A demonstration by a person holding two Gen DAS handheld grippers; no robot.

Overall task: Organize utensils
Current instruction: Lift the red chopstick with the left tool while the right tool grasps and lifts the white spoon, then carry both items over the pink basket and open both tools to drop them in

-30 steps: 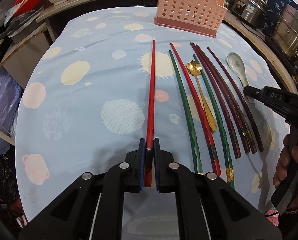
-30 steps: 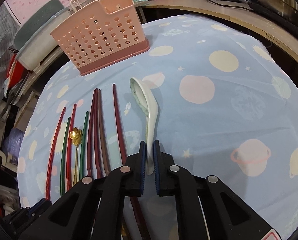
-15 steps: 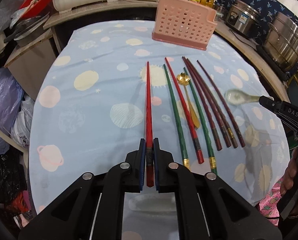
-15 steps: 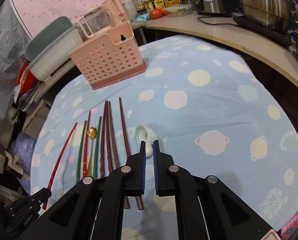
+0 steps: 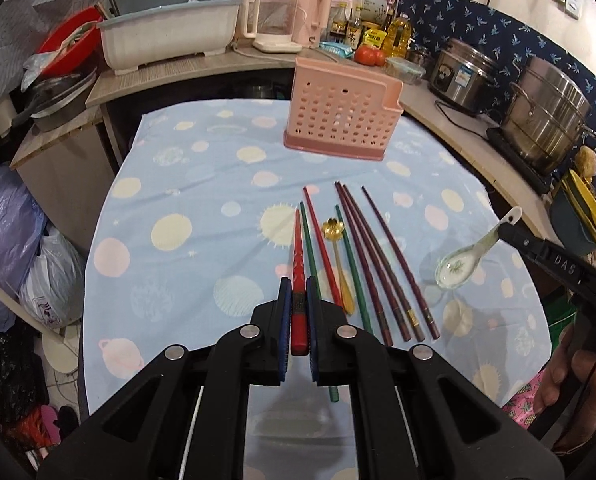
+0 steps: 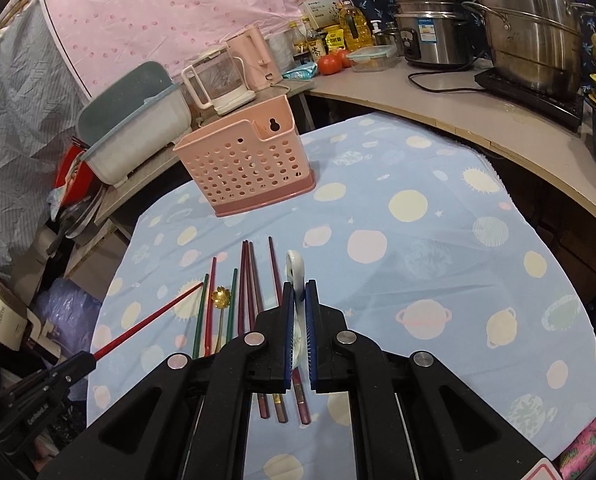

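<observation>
My left gripper (image 5: 298, 288) is shut on a red chopstick (image 5: 298, 256) and holds it above the table, tip forward. It also shows in the right wrist view (image 6: 150, 318). My right gripper (image 6: 299, 292) is shut on a white ceramic spoon (image 6: 294, 270), lifted off the cloth; the spoon also shows in the left wrist view (image 5: 463, 262). On the blue planet tablecloth (image 5: 202, 208) lie a red chopstick (image 5: 322, 246), green chopsticks (image 5: 351, 268), several dark red chopsticks (image 5: 381, 260) and a gold spoon (image 5: 335, 240). A pink perforated utensil basket (image 5: 341, 114) stands at the table's far side.
A counter curves behind and to the right with a grey dish tub (image 5: 166, 38), kettles (image 5: 274, 20), bottles, tomatoes (image 5: 369, 55), a rice cooker (image 5: 463, 76) and a steel pot (image 5: 545, 120). Bags (image 5: 26, 248) lie on the floor at left.
Both grippers have risen well above the table. The red chopstick and the white spoon went up with them, off the cloth. The other utensils have not moved.
</observation>
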